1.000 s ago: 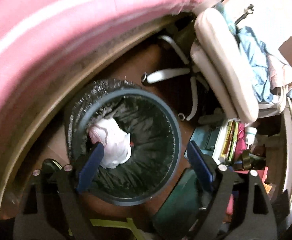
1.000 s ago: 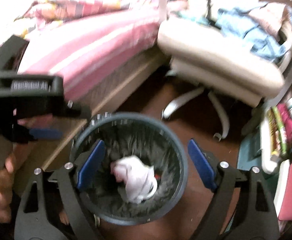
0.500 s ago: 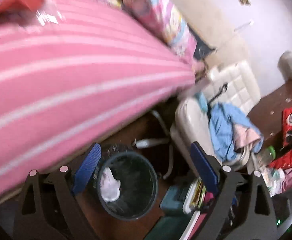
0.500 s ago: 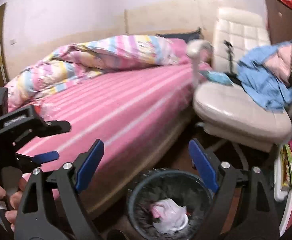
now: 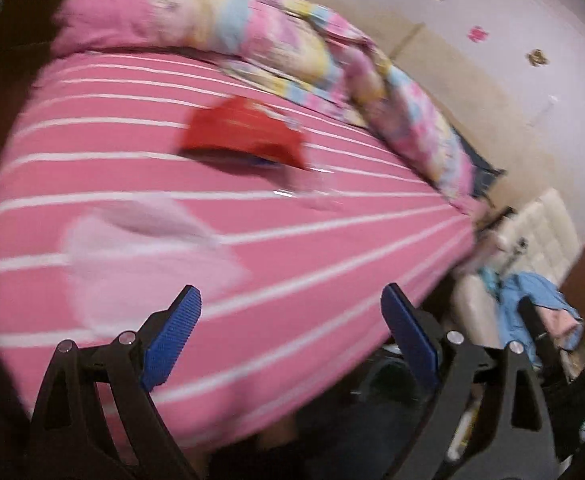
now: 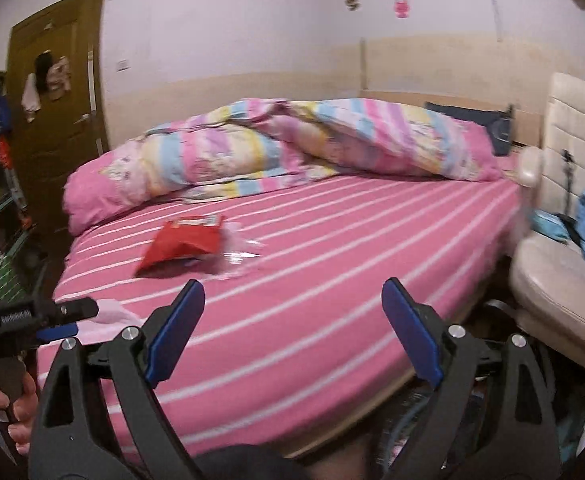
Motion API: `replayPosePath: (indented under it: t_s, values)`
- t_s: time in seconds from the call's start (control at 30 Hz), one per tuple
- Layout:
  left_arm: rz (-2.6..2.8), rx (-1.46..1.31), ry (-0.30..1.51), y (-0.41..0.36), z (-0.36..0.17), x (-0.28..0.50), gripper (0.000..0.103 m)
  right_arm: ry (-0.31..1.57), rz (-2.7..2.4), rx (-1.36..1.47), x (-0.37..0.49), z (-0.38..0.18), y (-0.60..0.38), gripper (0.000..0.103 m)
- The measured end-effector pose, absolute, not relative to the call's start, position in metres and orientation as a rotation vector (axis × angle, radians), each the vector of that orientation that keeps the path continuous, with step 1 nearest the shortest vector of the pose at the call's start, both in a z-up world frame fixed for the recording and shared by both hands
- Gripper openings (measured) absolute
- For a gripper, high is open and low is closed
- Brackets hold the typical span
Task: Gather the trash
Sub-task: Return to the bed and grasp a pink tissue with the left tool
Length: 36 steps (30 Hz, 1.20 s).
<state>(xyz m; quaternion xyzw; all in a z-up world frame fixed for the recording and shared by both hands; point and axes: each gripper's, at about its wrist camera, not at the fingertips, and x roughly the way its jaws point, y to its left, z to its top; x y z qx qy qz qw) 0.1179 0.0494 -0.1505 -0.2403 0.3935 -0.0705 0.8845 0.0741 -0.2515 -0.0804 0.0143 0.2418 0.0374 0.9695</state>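
Left gripper point(image 5: 290, 332): jaws spread wide with nothing between them, tilted down over the near edge of the bed point(image 5: 332, 272); seen from the right wrist view it enters at the far left, a hand point(image 6: 10, 404) wrapped round its handle. Right gripper point(image 6: 292, 320): jaws likewise apart and empty, aimed across the mattress at a shallower tilt. Red snack bag point(image 6: 184, 246): lying flat on the pink striped sheet, mid-bed, touching a clear wrapper point(image 6: 238, 258) (blurred). Pale pink bag point(image 5: 140, 264): on the sheet just ahead of the left jaws. Rolled quilt point(image 6: 292, 144): along the far side. Cream chair point(image 6: 552, 272): beside the bed, right.
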Motion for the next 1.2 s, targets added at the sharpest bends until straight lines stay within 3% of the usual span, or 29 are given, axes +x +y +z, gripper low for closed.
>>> replayPosePath:
  t_s: [0.23, 0.37, 0.7, 0.73, 0.77, 1.03, 1.1, 1.17, 1.2]
  values:
    - [-0.008, -0.416, 0.845, 0.118, -0.175, 0.12, 0.089, 0.527, 0.216, -0.015, 0.104, -0.094, -0.17, 0.092]
    - [0.019, -0.272, 0.839, 0.123, -0.191, 0.131, 0.089, 0.587, 0.295, -0.03, 0.13, -0.114, -0.137, 0.093]
    - [-0.074, -0.241, 0.906, 0.112, -0.236, 0.17, 0.086, 0.646, 0.333, -0.035, 0.178, -0.15, -0.098, 0.093]
    - [-0.088, -0.22, 0.9, 0.108, -0.237, 0.171, 0.078, 0.65, 0.329, -0.035, 0.182, -0.153, -0.098, 0.093]
    - [-0.073, -0.146, 0.905, 0.1, -0.24, 0.174, 0.061, 0.656, 0.328, -0.031, 0.185, -0.156, -0.099, 0.093]
    - [-0.052, -0.069, 0.861, 0.082, -0.244, 0.189, 0.032, 0.704, 0.328, -0.016, 0.217, -0.172, -0.098, 0.093]
    - [-0.06, -0.101, 0.859, 0.084, -0.244, 0.195, 0.022, 0.699, 0.336, -0.022, 0.224, -0.173, -0.095, 0.093]
    - [-0.078, -0.155, 0.865, 0.09, -0.244, 0.201, 0.002, 0.689, 0.346, -0.026, 0.232, -0.174, -0.091, 0.093]
    - [-0.099, -0.206, 0.873, 0.096, -0.245, 0.206, 0.001, 0.684, 0.352, -0.027, 0.235, -0.174, -0.089, 0.093]
